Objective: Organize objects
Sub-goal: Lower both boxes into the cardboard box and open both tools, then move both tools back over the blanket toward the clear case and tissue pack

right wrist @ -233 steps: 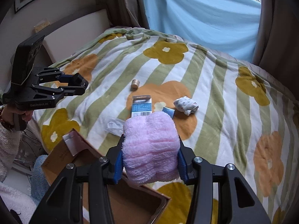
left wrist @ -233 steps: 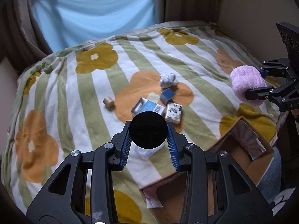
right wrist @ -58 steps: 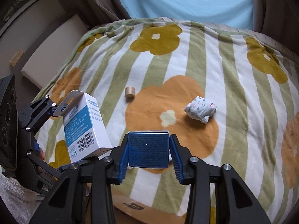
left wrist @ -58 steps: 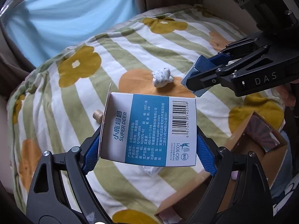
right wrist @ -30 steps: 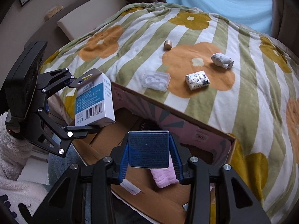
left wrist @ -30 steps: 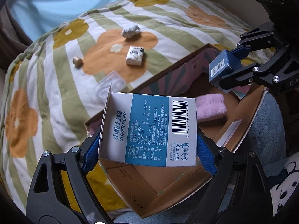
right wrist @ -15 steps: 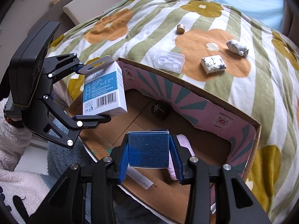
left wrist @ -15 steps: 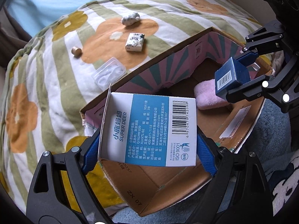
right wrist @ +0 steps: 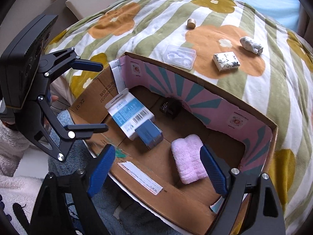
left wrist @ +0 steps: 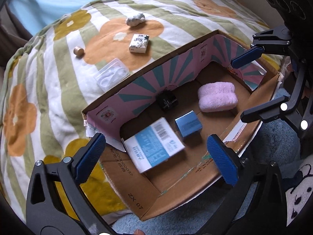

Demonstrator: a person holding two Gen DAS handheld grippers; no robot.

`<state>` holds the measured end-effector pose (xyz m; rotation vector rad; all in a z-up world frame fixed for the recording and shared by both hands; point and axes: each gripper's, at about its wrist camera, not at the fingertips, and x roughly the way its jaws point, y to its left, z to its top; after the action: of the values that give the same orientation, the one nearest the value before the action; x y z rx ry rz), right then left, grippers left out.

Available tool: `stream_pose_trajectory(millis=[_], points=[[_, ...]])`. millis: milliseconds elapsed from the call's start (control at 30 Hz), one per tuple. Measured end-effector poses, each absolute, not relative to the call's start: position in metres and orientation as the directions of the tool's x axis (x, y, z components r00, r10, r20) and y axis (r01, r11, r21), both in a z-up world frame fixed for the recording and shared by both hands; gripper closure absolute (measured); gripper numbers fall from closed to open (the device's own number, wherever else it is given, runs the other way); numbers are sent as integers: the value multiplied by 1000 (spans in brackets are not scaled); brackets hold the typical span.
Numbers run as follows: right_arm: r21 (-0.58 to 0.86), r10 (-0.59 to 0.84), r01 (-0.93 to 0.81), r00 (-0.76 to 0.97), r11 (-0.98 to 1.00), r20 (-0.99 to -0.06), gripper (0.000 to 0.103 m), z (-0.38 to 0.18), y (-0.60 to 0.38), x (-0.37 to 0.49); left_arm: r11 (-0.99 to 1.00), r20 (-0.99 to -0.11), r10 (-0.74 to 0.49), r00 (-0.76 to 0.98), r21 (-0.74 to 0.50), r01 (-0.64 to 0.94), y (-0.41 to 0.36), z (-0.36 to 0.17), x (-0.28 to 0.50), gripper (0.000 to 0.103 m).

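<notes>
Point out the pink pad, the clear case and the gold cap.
pink pad [left wrist: 217, 97], left wrist view, middle of its fluffy top.
clear case [left wrist: 111, 74], left wrist view, centre of its lid.
gold cap [right wrist: 191, 23], right wrist view, its round top face.

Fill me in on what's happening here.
A person is clearing a bed into a cardboard box with two handheld grippers. The left gripper and right gripper hang over it, jaws opening, nothing between them. The white-and-blue carton, blue box, pink cloth and a black item are inside; four small things remain on the blanket.
</notes>
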<state>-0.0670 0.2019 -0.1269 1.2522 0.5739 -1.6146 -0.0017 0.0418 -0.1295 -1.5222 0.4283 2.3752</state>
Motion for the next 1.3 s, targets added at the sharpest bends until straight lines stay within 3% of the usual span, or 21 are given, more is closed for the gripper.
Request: stream_pose_trajectory(millis=[333,433,900,1133,1300], points=[[170,-400,892,-14,-419,-917,16,-129,210,-70,-921,-921,84,-381,74,-383,42,-131,2,0],[177,-399,893,-4,-415,-917,0,-131,209,-69,-920,-922,81,-380,78,-385,45,-132,3,0],[178,-368,910,30,-374,-929,0,-145,202,-60,-931,-926,64,-372,79,-357,41,-126,-2,0],[90,-351,917,-57,-388,-935,0,-130,206,-68,-954,-919,79,-386,43,-297,30,-107,-16,0],[-33,-358,906,-200,-423,-912,0,-97,208,-79,-967,-902,31,-431,81,-240,20,-68,-39,0]])
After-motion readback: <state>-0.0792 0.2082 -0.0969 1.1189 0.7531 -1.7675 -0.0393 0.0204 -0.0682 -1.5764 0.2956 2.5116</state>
